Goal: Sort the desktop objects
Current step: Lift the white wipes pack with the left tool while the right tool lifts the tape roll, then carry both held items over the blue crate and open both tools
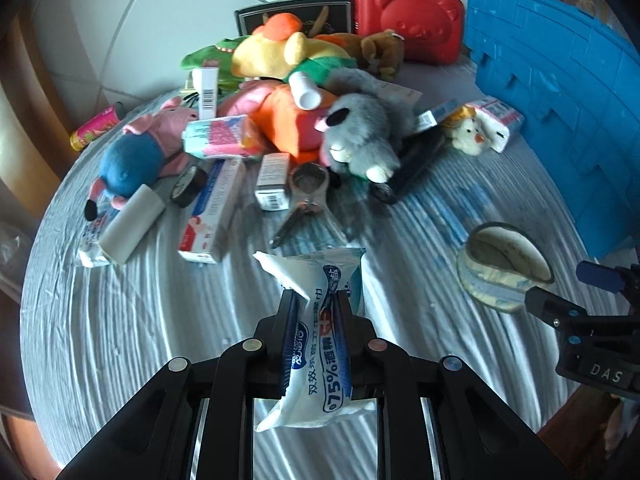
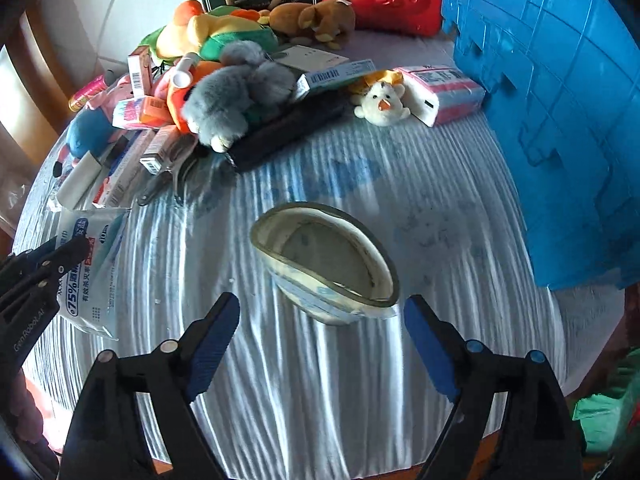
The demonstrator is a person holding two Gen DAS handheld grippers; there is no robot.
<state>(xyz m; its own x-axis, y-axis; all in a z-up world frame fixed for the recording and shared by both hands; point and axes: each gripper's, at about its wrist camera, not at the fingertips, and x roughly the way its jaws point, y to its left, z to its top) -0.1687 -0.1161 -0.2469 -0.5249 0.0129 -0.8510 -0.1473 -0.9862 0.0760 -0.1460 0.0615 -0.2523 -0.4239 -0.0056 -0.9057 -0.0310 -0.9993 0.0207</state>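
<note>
My left gripper (image 1: 316,300) is shut on a white and blue pack of alcohol wipes (image 1: 320,344), held above the striped tablecloth; the pack also shows in the right wrist view (image 2: 92,264). My right gripper (image 2: 320,316) is open and empty, just in front of a tape roll (image 2: 326,264) lying on the cloth, its fingers on either side of the roll's near edge. The roll also shows in the left wrist view (image 1: 504,266). A pile of plush toys (image 1: 360,132) and small boxes (image 1: 214,208) covers the far half of the table.
A blue plastic crate (image 2: 560,120) stands at the right. A red bear-shaped case (image 1: 408,16) and a dark framed picture (image 1: 296,12) sit at the back. A tissue pack (image 2: 444,92) and a small white plush (image 2: 382,104) lie near the crate. A black case (image 2: 288,132) lies mid-table.
</note>
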